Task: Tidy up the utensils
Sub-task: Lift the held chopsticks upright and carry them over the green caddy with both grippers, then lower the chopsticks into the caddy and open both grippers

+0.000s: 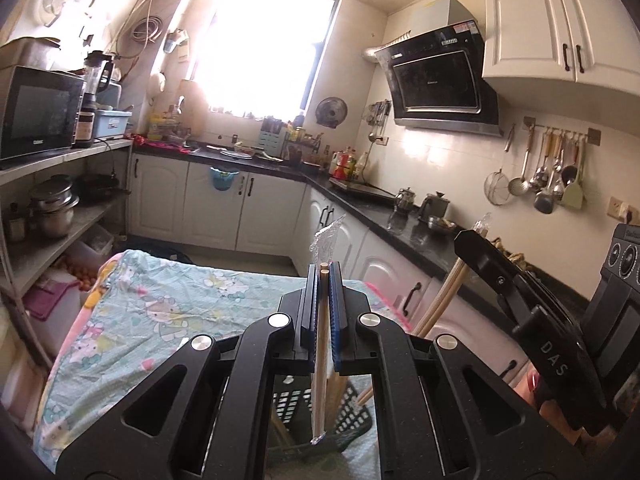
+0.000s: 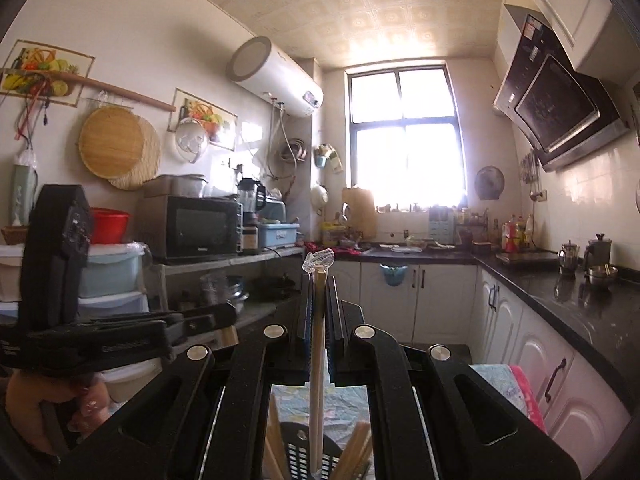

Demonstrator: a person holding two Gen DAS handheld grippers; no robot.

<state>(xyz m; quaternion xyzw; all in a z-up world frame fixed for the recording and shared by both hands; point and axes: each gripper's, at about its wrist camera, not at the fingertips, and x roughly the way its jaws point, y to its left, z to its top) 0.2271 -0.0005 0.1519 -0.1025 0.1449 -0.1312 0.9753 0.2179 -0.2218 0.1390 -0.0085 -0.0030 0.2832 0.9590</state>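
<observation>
Two pairs of wrapped chopsticks are pinched upright, one in the left gripper [image 1: 325, 276], one in the right gripper [image 2: 319, 280], jaws closed on them, probably for lowering into the black slotted basket [image 1: 352, 420] below. Loose chopsticks [image 2: 358, 450] already crowd it. Beyond lie the patterned cloth [image 1: 160, 312] and the dark counter [image 1: 400, 228].

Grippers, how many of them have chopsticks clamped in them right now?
2. The left gripper is shut on a wrapped pair of chopsticks above the black basket; the right gripper is shut on another wrapped pair.
</observation>
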